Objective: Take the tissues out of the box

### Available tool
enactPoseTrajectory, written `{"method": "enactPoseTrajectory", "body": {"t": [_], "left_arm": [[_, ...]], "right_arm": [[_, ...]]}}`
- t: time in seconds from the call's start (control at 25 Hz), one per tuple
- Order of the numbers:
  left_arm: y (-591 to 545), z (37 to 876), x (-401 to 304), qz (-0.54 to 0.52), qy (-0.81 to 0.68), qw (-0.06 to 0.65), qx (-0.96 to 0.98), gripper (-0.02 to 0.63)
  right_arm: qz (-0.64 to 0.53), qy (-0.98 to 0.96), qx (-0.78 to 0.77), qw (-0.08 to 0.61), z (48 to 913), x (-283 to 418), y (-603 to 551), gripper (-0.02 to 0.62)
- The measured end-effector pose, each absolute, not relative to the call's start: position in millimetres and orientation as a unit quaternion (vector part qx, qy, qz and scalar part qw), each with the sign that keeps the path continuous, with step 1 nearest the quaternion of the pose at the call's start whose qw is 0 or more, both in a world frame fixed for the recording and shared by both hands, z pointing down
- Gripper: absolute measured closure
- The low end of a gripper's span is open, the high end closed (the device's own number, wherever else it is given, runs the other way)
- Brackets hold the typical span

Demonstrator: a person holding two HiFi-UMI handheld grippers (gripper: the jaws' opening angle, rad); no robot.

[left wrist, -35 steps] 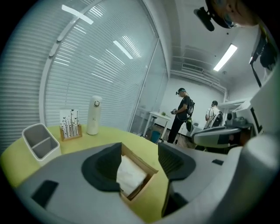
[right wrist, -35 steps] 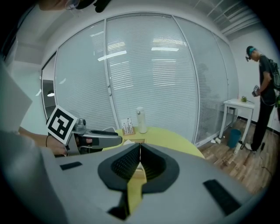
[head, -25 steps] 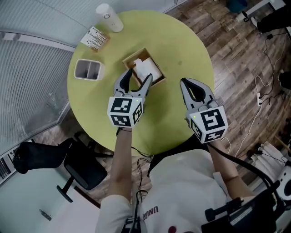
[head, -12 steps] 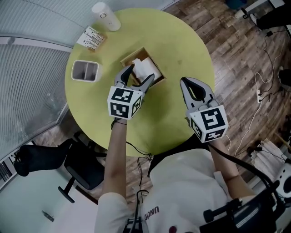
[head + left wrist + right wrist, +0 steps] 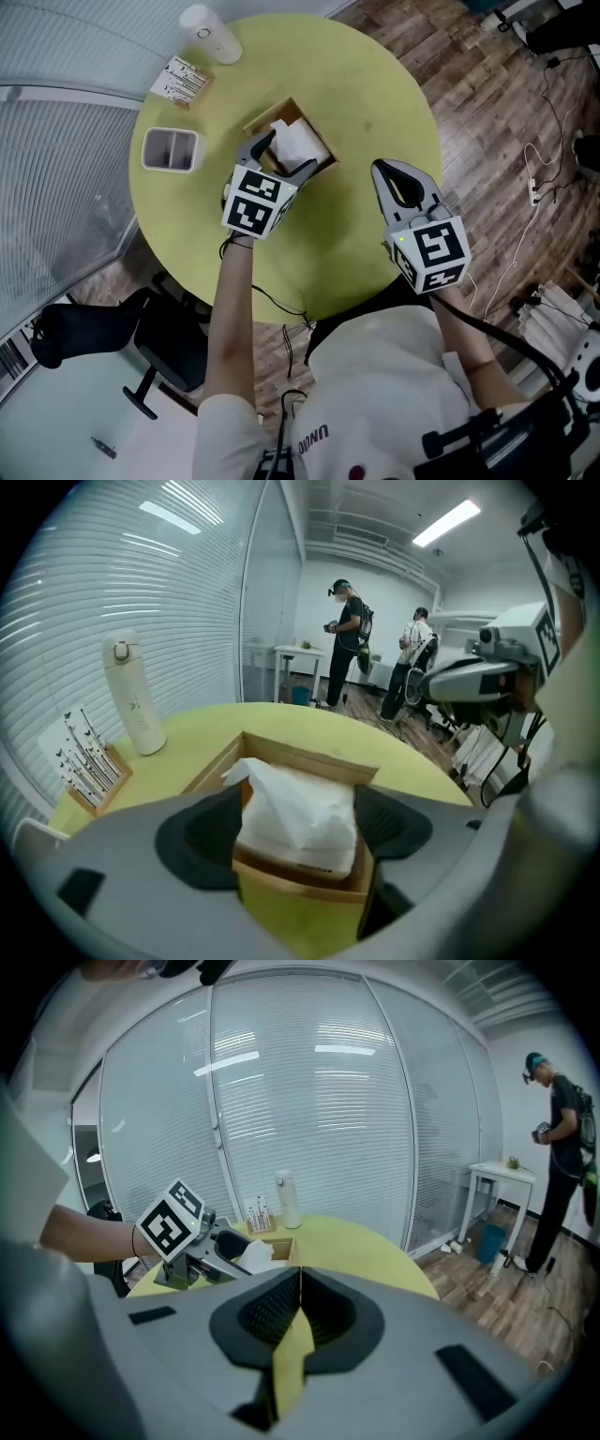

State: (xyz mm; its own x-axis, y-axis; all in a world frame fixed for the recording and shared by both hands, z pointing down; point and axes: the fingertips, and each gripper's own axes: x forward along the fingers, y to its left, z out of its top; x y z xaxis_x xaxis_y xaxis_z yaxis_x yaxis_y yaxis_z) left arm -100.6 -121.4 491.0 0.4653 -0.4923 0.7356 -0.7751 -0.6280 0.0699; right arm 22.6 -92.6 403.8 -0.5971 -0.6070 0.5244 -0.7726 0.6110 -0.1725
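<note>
An open wooden box (image 5: 281, 122) stands near the middle of the round yellow-green table (image 5: 375, 103), with white tissue (image 5: 295, 142) sticking up out of it. My left gripper (image 5: 287, 156) reaches over the box's near side. In the left gripper view the tissue (image 5: 295, 803) stands between the jaws, which are opening and not pressing on it; the box (image 5: 314, 754) lies just beyond. My right gripper (image 5: 401, 180) hovers over the table's right edge, shut with nothing in it. The right gripper view shows its jaws closed together (image 5: 298, 1312) and the left gripper (image 5: 220, 1241) at the box.
A white bottle (image 5: 208, 35) and a card holder (image 5: 181, 80) stand at the table's far left edge. A white two-compartment tray (image 5: 170, 150) sits left of the box. A black chair (image 5: 141, 328) is under the near left edge. Two people (image 5: 352, 639) stand far behind.
My left gripper has moved forward to the box, so its jaws now straddle the tissue, and they stand wider. The right gripper has not moved.
</note>
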Motion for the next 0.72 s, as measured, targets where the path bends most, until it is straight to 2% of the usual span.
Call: {"method": "enactPoseTrajectory", "body": {"t": [0.72], "left_arm": [[-112, 507, -98, 0.462, -0.303, 0.184, 0.813, 0.216]], "right_arm": [[0.208, -0.868, 0.396, 0.213, 410, 25, -95, 0.575]]}}
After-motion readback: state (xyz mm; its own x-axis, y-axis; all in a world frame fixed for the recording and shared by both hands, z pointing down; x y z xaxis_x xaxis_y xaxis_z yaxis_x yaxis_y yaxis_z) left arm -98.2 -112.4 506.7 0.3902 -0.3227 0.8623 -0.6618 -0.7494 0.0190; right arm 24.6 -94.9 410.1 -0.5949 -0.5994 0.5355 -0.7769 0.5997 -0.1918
